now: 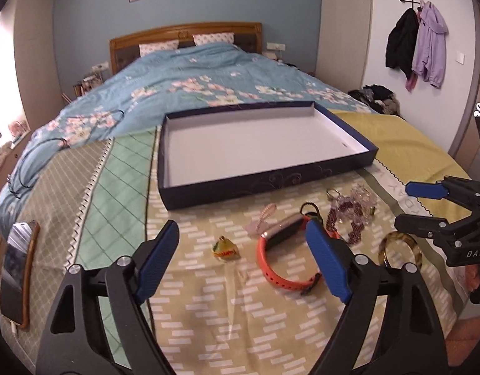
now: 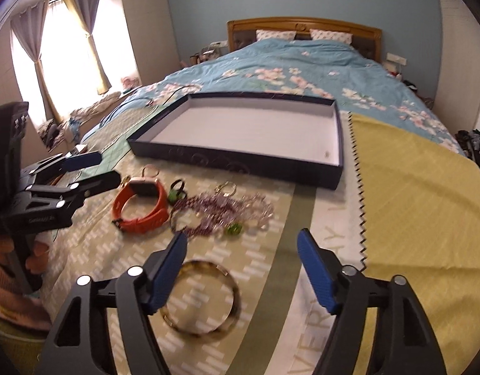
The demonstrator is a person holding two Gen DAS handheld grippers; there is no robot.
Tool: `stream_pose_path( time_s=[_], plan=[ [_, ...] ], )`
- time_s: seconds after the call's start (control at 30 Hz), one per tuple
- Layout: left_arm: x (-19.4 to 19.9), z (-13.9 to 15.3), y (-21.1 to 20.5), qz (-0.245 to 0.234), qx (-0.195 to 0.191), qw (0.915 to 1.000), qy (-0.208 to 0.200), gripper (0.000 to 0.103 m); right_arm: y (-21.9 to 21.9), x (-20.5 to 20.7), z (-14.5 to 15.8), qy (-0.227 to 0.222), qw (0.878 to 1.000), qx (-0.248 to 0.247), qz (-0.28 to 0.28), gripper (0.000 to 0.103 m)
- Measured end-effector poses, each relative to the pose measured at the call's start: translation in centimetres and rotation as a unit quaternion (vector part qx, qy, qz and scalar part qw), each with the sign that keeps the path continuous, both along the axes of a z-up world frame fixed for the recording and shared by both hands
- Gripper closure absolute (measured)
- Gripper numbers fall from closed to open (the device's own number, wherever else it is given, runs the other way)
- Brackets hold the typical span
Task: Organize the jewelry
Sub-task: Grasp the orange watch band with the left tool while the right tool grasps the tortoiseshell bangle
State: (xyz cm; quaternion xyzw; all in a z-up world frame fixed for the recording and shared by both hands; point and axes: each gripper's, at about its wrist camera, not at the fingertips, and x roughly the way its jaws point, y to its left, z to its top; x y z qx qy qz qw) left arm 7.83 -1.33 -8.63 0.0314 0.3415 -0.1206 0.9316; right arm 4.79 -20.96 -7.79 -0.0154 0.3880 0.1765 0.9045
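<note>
Both grippers hover over the foot of the bed (image 1: 208,72), spread wide and holding nothing. The left gripper (image 1: 243,265) frames an orange watch (image 1: 280,259) and a small green-yellow charm (image 1: 224,248); its right finger (image 1: 329,265) hides part of the strap. The right gripper (image 2: 243,273) sits over a tortoiseshell bangle (image 2: 208,300), which is blurred and partly covered by its left finger (image 2: 168,273). A tangle of purple and clear beads (image 2: 221,211) lies beside the watch; single strands cannot be separated. The tray (image 1: 349,125), dark-walled, sits beyond the jewelry. A phone (image 1: 17,268) lies at the bed's left edge.
</note>
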Motion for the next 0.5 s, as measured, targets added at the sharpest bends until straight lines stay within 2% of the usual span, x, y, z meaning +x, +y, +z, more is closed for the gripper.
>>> stream_pose_path(
  time_s=[0.13,0.17,0.3,0.43,0.5],
  plan=[
    [0.4,-0.9,-0.2,-0.021,-0.011,0.9992,0.033,0.03,0.5,-0.6,-0.7,0.02,0.999,-0.009,0.023,0.047],
    [0.7,-1.3,-0.3,-0.029,-0.014,0.9984,0.047,0.036,0.6,-0.7,-0.9,0.028,0.999,-0.009,0.03,0.054],
    [0.9,-2.5,-0.6,-0.046,-0.028,0.9951,0.084,0.047,0.7,-1.1,-1.4,0.04,0.998,-0.017,0.044,0.068],
    [1.2,-3.0,-0.6,-0.056,-0.039,0.9923,0.103,0.059,0.5,-1.3,-1.6,0.042,0.998,-0.026,0.05,0.073],
    [1.0,-2.9,-0.9,-0.061,-0.043,0.9914,0.108,0.065,0.5,-1.4,-1.6,0.041,0.997,-0.032,0.05,0.079]
  ],
)
